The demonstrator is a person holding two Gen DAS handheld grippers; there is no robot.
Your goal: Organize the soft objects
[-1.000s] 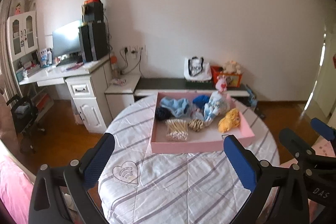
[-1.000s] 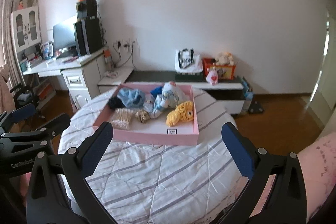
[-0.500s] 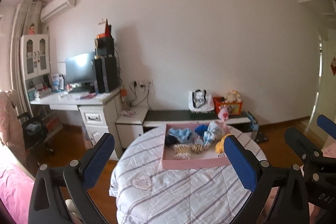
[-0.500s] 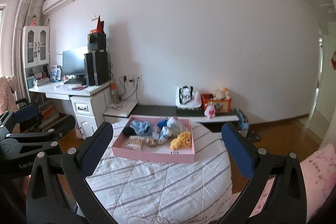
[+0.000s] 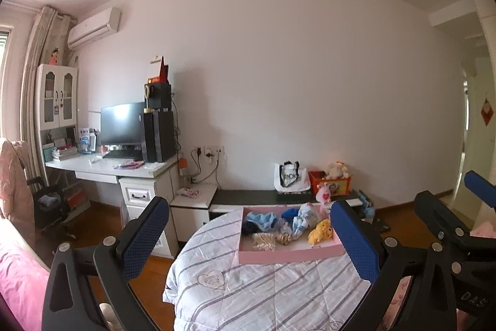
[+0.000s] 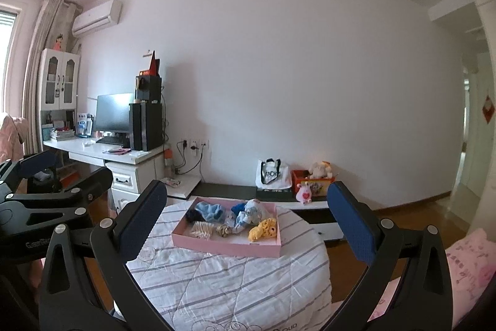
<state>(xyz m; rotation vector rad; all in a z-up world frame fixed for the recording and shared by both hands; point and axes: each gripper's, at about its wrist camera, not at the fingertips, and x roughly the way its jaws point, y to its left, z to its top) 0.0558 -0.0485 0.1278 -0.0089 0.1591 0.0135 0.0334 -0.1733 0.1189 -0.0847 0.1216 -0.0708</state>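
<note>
On white bag [image 6: 272,174]: "MOKA"-like lettering, unclear.

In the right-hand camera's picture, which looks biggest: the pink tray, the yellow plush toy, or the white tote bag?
1. pink tray
2. white tote bag, though it stands farther back, so its true size is unsure
3. yellow plush toy

Tray [image 6: 228,247] sits on round table [image 6: 229,281], toward its far edge. In tray: yellow plush [image 6: 263,229] at right, blue plush [image 6: 210,210] at far left, tan bundle [image 6: 202,229] at near left. Desk [image 6: 102,153] stands behind-left of table; low bench [image 6: 235,192] behind it, along wall.
</note>
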